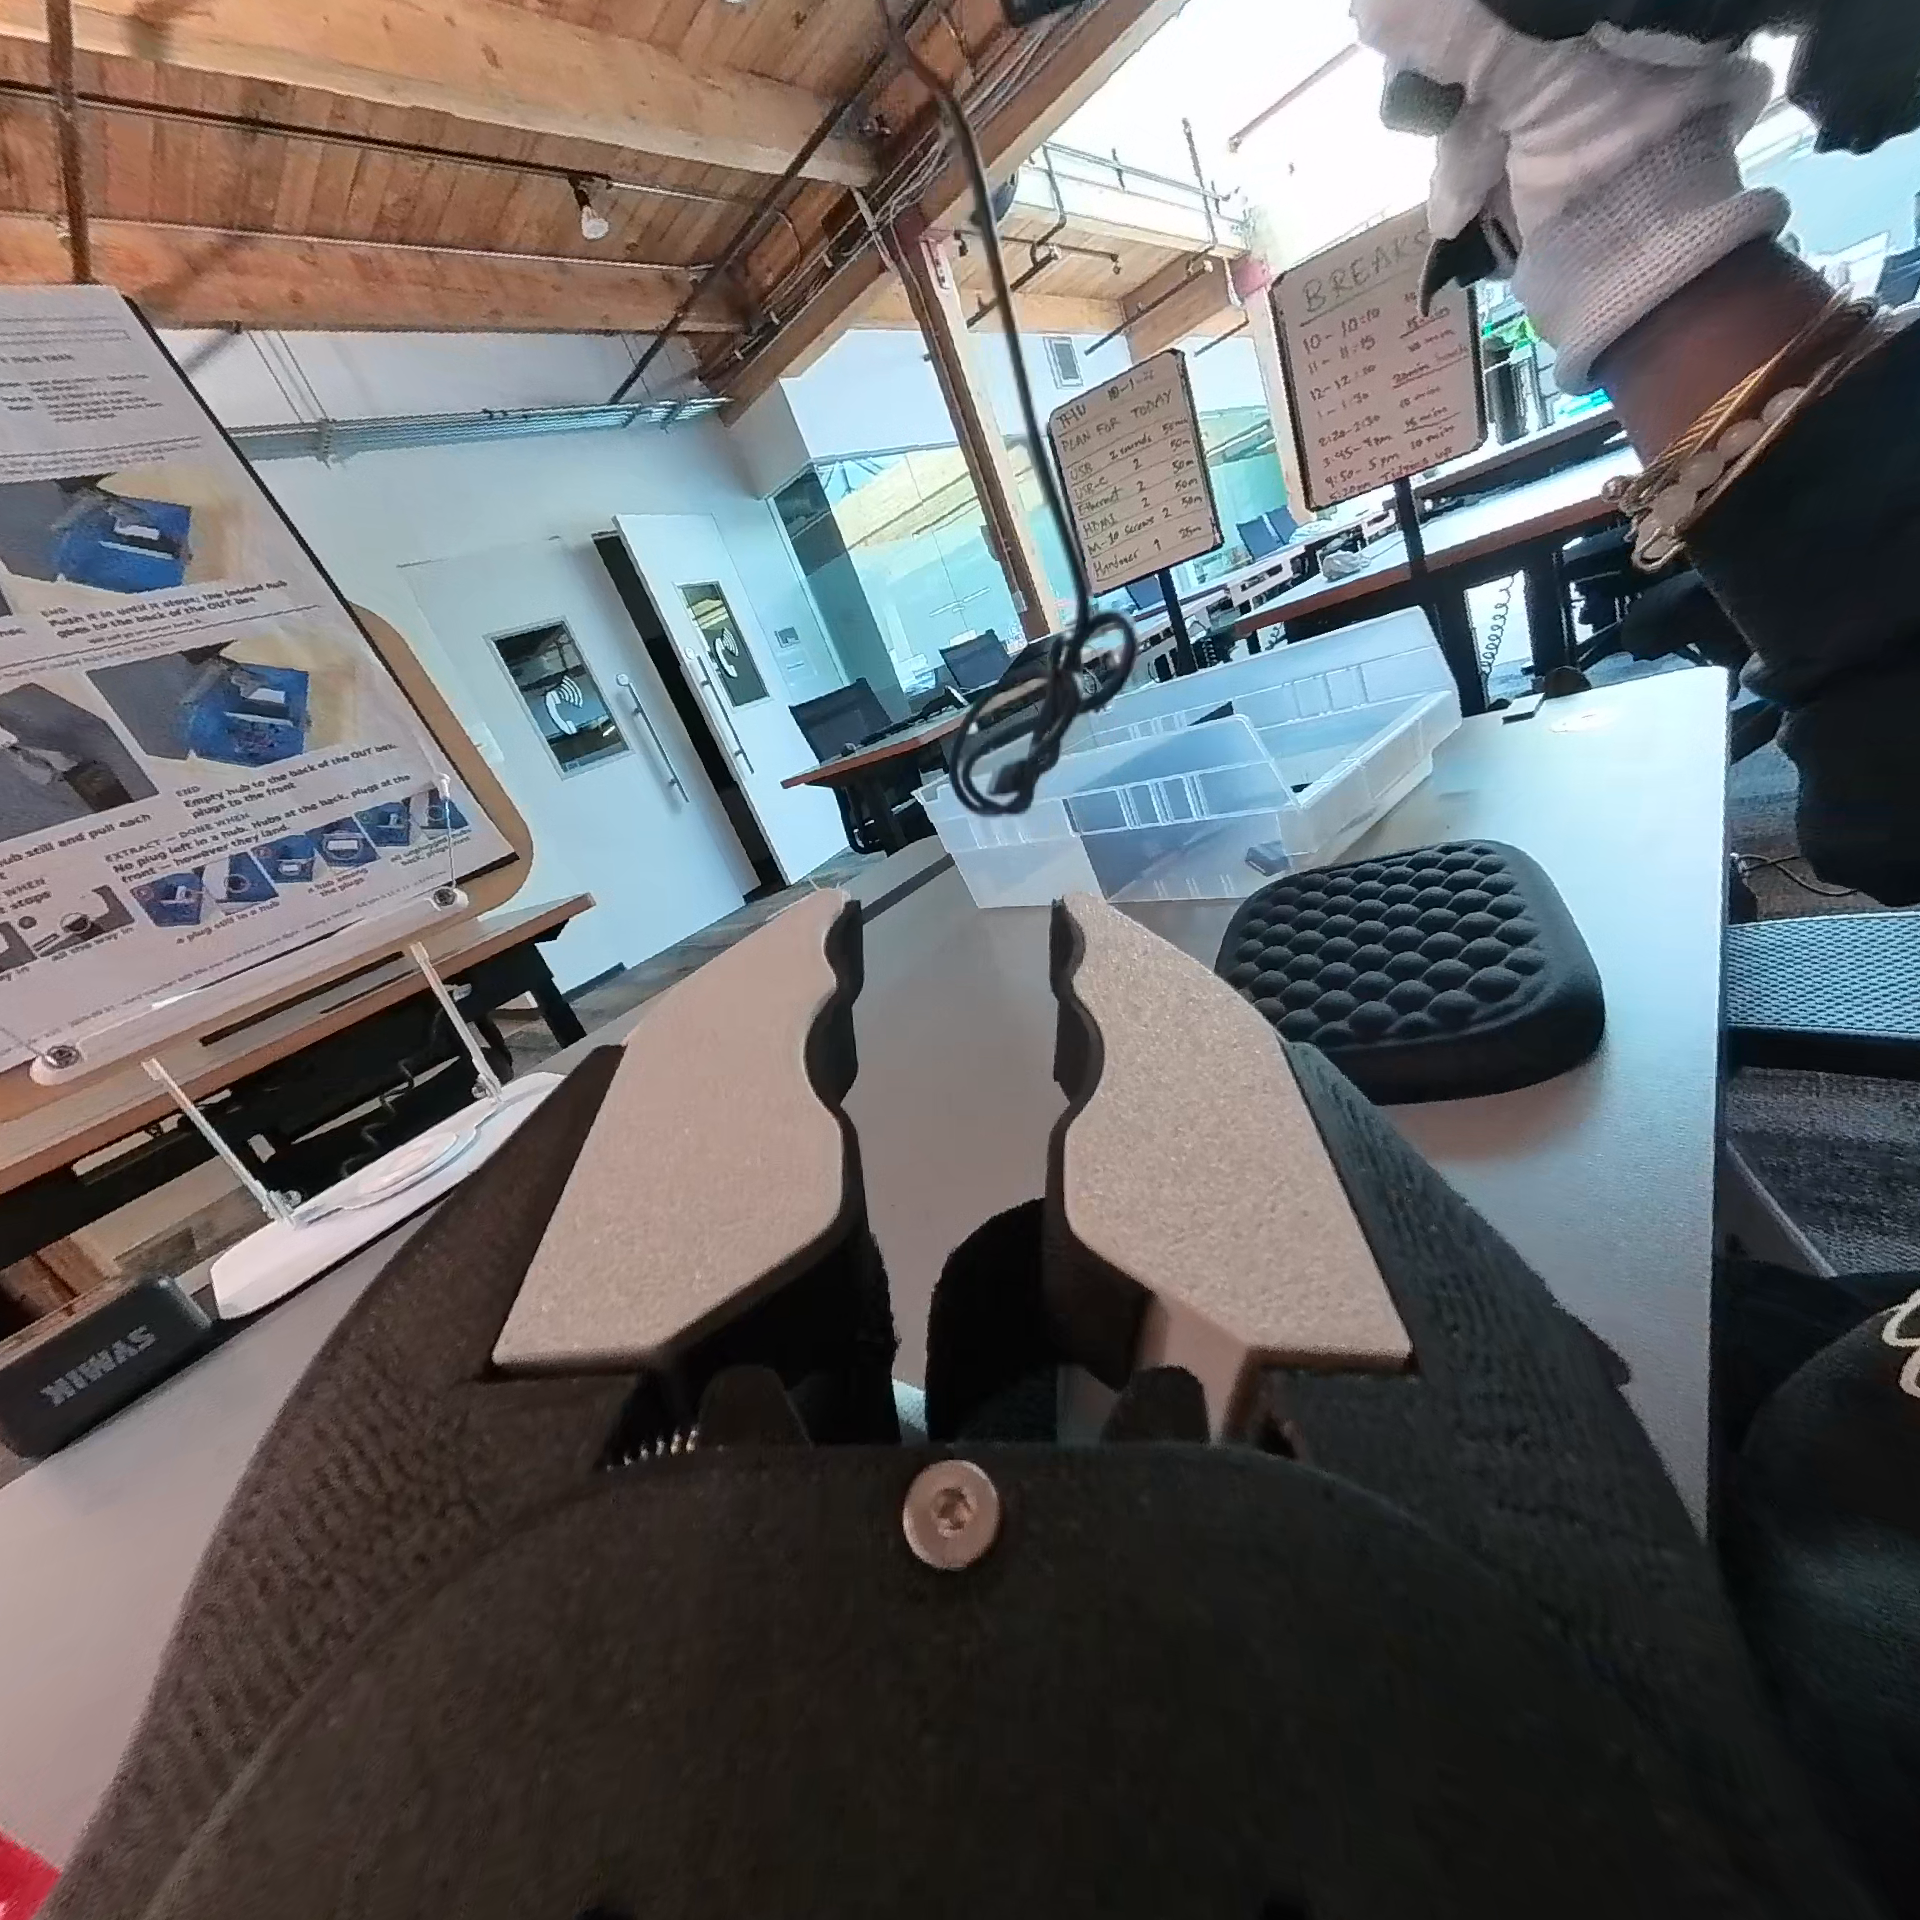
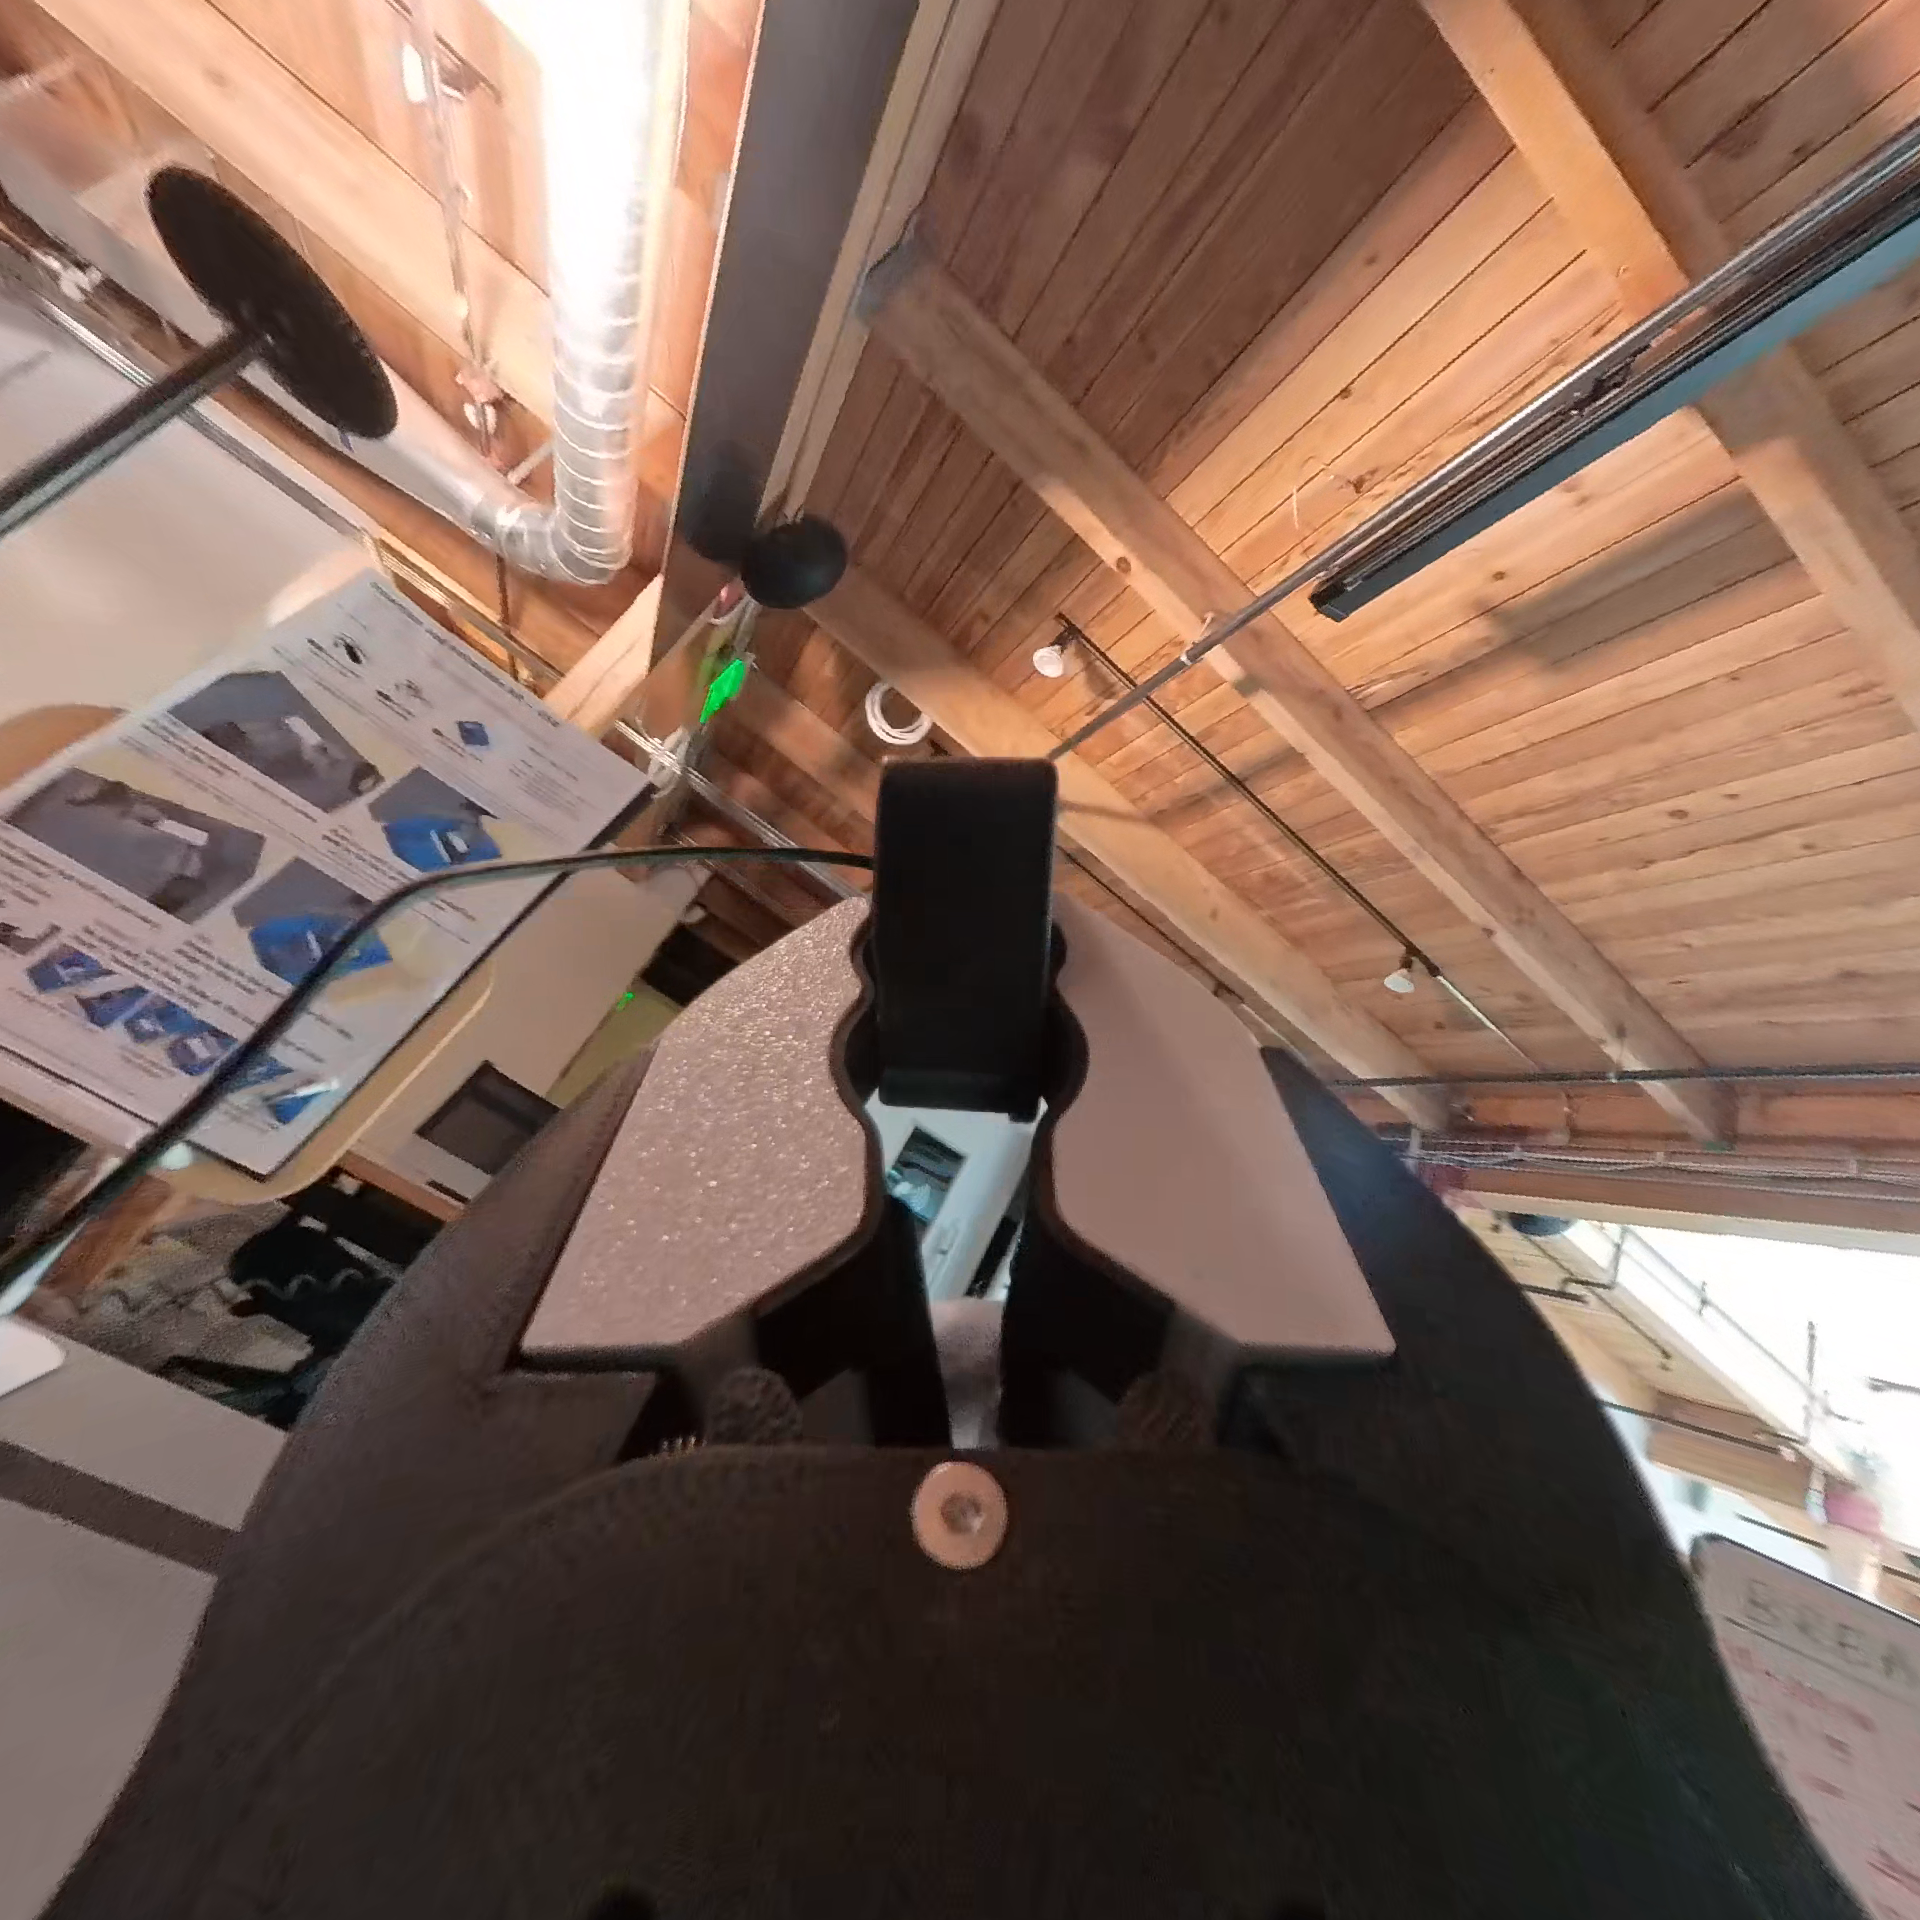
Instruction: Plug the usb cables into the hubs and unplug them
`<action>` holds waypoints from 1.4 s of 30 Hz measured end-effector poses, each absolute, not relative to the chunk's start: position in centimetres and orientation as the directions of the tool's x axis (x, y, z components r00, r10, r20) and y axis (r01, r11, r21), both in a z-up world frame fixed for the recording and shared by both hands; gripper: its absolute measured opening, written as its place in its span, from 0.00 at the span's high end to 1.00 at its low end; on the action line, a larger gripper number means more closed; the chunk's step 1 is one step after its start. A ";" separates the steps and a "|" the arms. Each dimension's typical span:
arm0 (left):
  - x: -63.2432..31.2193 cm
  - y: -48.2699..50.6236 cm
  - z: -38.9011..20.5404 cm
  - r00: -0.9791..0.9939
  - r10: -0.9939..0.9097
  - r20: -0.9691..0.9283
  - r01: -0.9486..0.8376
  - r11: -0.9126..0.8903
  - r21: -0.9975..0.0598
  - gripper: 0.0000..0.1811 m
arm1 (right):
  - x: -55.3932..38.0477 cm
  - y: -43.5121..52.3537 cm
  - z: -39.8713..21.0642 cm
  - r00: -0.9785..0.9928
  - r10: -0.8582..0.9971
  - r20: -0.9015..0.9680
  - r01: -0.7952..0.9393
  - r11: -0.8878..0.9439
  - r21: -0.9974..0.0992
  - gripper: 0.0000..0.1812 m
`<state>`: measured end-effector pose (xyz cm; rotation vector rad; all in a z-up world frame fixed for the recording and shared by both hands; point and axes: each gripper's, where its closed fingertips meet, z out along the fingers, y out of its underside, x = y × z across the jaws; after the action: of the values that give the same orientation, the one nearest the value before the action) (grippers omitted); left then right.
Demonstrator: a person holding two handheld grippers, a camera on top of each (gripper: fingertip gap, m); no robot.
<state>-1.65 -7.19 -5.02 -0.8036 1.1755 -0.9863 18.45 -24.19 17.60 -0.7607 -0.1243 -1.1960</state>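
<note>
My left gripper (image 1: 956, 920) is open and empty, held low over the grey table (image 1: 966, 1039) and pointing along it. My right gripper (image 2: 961, 925) points up at the wooden ceiling and is shut on the flat black end piece of a USB cable (image 2: 961, 873); I cannot tell whether it is a plug or a small hub. A thin black cable (image 2: 343, 945) runs from it to the left and down. In the left wrist view this cable (image 1: 997, 312) hangs from above, and its coiled bundle (image 1: 1039, 717) dangles over the clear trays. A white-gloved hand (image 1: 1558, 187) shows at the top right.
Clear plastic trays (image 1: 1340, 727) stand at the far end of the table. A black dimpled pad (image 1: 1413, 966) lies right of my left gripper. An instruction board on a white stand (image 1: 208, 675) and a black box (image 1: 94, 1371) are at the left. The table edge (image 1: 1714, 1039) runs along the right.
</note>
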 end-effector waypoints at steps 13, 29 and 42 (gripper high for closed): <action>-1.4 -7.2 -5.4 0.089 -0.921 -0.380 0.172 0.390 -0.905 0.81 | 21.3 -25.6 19.1 0.291 -0.918 0.270 0.863 0.131 -0.487 0.86; -1.2 -7.4 -5.6 0.079 -0.915 -0.396 0.156 0.404 -0.901 0.81 | 39.6 -18.8 6.9 0.312 -0.824 0.472 0.555 -0.245 -0.795 0.86; -1.1 -7.6 -5.7 0.075 -0.908 -0.412 0.148 0.419 -0.896 0.81 | 41.9 -15.9 0.6 0.658 -0.676 0.332 0.241 -0.228 -0.943 0.86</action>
<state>-1.13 -7.62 -5.74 -0.7973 1.2360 -0.9333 41.90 -15.85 0.60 -1.5857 0.3683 -0.8851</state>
